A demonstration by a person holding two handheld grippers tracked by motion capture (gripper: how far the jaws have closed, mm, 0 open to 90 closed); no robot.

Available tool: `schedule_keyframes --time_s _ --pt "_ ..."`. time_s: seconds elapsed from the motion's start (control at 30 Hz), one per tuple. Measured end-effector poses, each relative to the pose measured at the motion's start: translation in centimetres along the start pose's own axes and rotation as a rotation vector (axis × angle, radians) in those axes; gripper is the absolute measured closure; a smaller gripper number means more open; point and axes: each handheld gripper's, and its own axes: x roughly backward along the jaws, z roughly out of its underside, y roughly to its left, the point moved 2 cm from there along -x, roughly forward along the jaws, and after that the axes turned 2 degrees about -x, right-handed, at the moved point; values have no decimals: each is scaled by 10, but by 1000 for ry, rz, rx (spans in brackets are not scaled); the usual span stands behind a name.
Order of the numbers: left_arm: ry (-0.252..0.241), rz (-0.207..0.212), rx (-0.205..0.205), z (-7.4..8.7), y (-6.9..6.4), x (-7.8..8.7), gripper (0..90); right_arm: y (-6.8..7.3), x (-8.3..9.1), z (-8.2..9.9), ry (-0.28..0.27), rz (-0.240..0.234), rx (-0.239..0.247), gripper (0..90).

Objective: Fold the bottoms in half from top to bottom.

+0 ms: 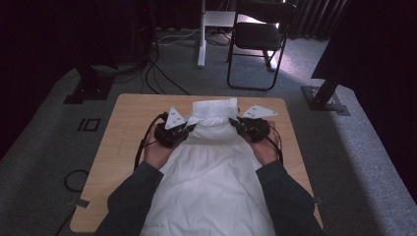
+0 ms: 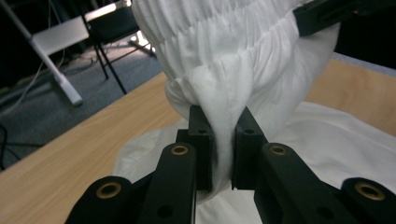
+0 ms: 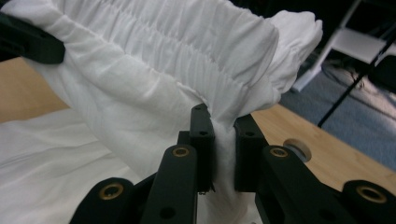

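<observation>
White garment (image 1: 212, 162), elastic-gathered band at its far end, spread along the middle of the wooden table (image 1: 123, 142) with the band lifted above the tabletop. Left gripper (image 1: 183, 132): jaws pinched tight on the band's left edge. Right gripper (image 1: 239, 127): jaws likewise clamped on the band's right edge.

The left gripper (image 2: 223, 149) pinches a fold of the white garment (image 2: 233, 56), its gathered band bunched above the jaws. The wooden table (image 2: 70, 158) lies beneath the garment. Beyond the table stands a black chair (image 2: 109, 32).
</observation>
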Motion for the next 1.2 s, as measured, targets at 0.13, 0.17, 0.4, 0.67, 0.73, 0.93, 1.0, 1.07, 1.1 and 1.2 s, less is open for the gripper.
schedule_keyframes --time_s 0.13,0.17,0.4,0.67,0.73,0.93,1.0,1.07,1.1,1.2 --pt "25 23 -23 14 -17 16 819 18 20 13 10 -44 28 812" --pt "34 46 -2 22 -21 17 818 22 23 19 17 -65 23 812" --pt "214 158 82 103 -60 0 814 58 17 92 173 -154 -10 810" --pt "355 165 102 144 -57 -33 814 82 -14 149 341 -197 -63 806" --pt "372 142 73 142 -48 -41 813 83 -19 149 353 -205 -71 801" --pt "396 42 23 132 -23 -67 808 79 -45 147 369 -188 -75 796" --pt "399 36 36 129 -16 -76 808 71 -55 143 359 -172 -68 799" --pt "401 30 37 126 -13 -82 808 60 -65 139 364 -131 -54 799" --pt "399 27 30 124 -13 -86 808 53 -70 136 367 -108 -53 800" --pt "391 21 26 122 -13 -93 807 33 -85 131 368 -66 -96 803"
